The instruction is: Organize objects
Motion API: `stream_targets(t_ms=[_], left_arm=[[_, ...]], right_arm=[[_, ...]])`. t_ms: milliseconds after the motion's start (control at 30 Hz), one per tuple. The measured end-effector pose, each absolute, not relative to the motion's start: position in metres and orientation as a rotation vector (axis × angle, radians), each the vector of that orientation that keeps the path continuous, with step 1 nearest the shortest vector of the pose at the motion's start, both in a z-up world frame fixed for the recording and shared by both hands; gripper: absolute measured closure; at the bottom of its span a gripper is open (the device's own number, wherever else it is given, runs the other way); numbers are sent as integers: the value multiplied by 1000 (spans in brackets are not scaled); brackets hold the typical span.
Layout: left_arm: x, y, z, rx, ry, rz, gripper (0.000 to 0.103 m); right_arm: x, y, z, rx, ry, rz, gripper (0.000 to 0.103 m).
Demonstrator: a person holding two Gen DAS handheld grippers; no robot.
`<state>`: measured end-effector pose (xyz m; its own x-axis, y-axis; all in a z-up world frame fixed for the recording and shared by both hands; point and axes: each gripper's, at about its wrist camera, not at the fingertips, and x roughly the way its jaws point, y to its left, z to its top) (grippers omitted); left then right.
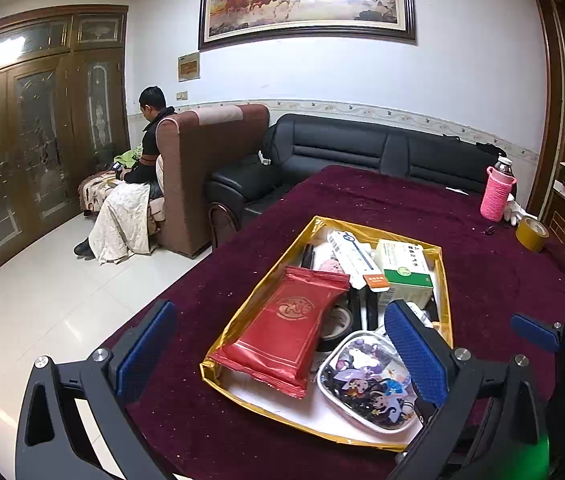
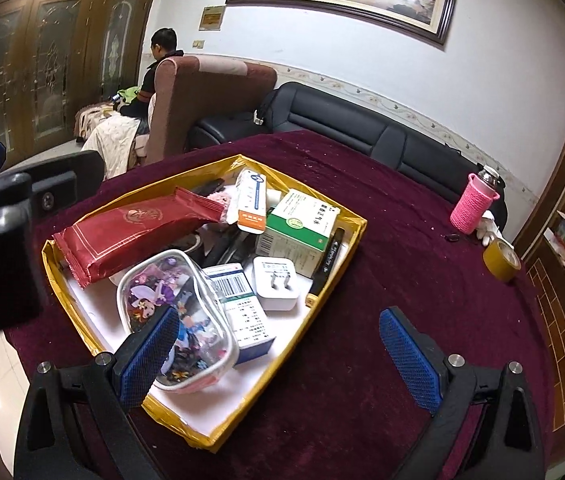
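Gold-rimmed shallow cardboard tray point(image 1: 440, 254), crowded with small goods, sits on the maroon velvet tablecloth point(image 1: 362, 200) directly ahead of the left gripper point(image 1: 278, 350). In the left wrist view that gripper's jaws stand wide and hold nothing; between them lie a red foil packet point(image 1: 286, 332) and a clear zip pouch printed with cartoon figures point(image 1: 370, 376). The packet overhangs the near rim — a careless nudge could tip it out.

In the right wrist view the tray point(image 2: 356, 226) lies ahead and to the left of the right gripper point(image 2: 278, 348), also spread wide and empty. Its left finger point(image 2: 148, 356) overlaps the cartoon pouch point(image 2: 170, 300); contact cannot be told. Closing here risks dragging the pouch against the white medicine box point(image 2: 242, 308) and white plug adapter point(image 2: 276, 280) — the pile is loose and would likely shift.
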<state>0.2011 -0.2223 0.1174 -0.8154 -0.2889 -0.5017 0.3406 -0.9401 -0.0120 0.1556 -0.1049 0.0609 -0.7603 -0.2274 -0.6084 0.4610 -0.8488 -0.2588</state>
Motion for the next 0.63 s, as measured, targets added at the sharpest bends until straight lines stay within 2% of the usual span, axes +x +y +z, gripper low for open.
stream_targets(t_ms=[633], left_arm=[[202,-235,113,734,167,-2678,0]], right_arm=[[156,-123,61,824,595,-2571,1]])
